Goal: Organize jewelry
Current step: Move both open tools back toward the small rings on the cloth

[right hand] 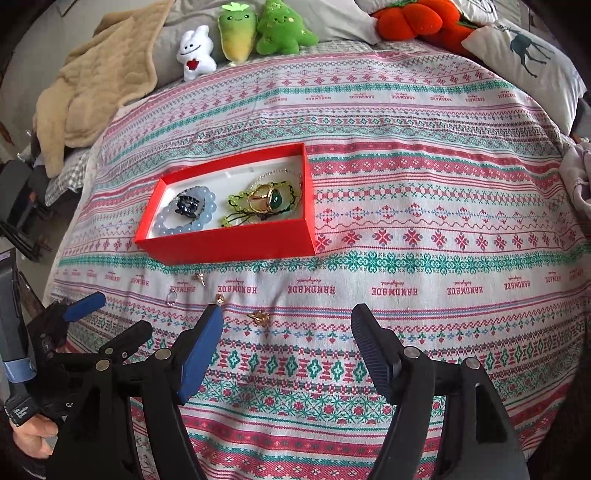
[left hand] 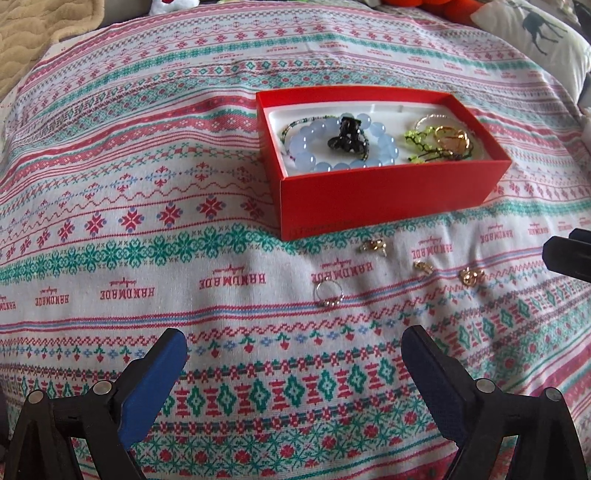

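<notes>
A red box (left hand: 384,192) (right hand: 236,240) on the patterned bedspread holds a blue bead bracelet (left hand: 314,140), a black hair claw (left hand: 347,138), green beaded pieces (left hand: 421,142) and gold rings (left hand: 452,140). In front of it lie a silver ring (left hand: 328,293), and small gold pieces (left hand: 373,246) (left hand: 423,266) (left hand: 471,276). My left gripper (left hand: 295,347) is open and empty, just short of the silver ring. My right gripper (right hand: 286,325) is open and empty, near a gold piece (right hand: 258,316). The left gripper also shows in the right wrist view (right hand: 107,314).
Plush toys (right hand: 236,37), a beige blanket (right hand: 96,85), orange cushions (right hand: 417,18) and a deer-print pillow (right hand: 524,55) lie at the far edge of the bed. The bedspread (right hand: 424,221) stretches right of the box.
</notes>
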A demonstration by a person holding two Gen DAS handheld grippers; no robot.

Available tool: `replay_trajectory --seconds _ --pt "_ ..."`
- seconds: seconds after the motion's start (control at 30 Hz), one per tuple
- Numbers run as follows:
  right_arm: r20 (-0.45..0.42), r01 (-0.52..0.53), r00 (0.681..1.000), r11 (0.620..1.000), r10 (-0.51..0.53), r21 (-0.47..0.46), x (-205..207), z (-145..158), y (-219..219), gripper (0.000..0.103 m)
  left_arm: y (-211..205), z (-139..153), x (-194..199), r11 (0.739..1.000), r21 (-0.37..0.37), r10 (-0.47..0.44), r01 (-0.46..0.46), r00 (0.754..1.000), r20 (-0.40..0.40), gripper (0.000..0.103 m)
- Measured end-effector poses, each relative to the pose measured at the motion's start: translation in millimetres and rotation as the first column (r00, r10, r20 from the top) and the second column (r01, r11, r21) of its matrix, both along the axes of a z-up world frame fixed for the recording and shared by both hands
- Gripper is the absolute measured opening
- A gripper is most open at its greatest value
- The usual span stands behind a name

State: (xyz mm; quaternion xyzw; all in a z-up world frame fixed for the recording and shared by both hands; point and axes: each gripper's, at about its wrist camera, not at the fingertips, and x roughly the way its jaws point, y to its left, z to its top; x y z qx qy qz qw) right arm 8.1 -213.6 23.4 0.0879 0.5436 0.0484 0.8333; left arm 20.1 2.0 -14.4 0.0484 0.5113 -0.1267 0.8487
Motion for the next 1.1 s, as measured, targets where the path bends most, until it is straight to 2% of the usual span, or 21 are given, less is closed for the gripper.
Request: replay_trajectory --seconds 0.27,0.4,0.5,0.67,0.87,1.1 --pt "-0.042 -0.038 0.999 0.998 0.035 -0.059 -7 -27 11 0.074 6 -29 -1 0.999 0.042 0.004 -0.002 0.999 -0.032 0.097" --pt "-0.016 -0.073 0.997 0.994 0.072 -0.085 -11 -44 17 0.075 3 -35 -6 0.997 0.08 -0.024 0.022 0.999 0.021 0.102" --pt "-0.004 -0.093 0.996 0.99 0.093 -0.109 -11 -56 21 0.075 6 -39 -9 0.998 0.064 -0.024 0.021 0.999 0.046 0.102" --pt "0.08 -0.115 0.989 0.983 0.127 -0.143 -15 -61 24 0.075 8 -42 -16 0.998 0.064 -0.033 0.027 0.994 0.1 0.103" --pt "0.129 -0.15 0.976 0.973 0.173 -0.174 -15 -65 34 0.076 8 -40 -15 0.998 0.049 -0.052 0.047 0.993 0.11 0.103" --pt "0.134 -0.194 0.965 0.961 0.223 -0.199 -8 -66 47 0.067 11 -39 -12 0.998 0.031 -0.062 0.059 0.992 0.108 0.103"
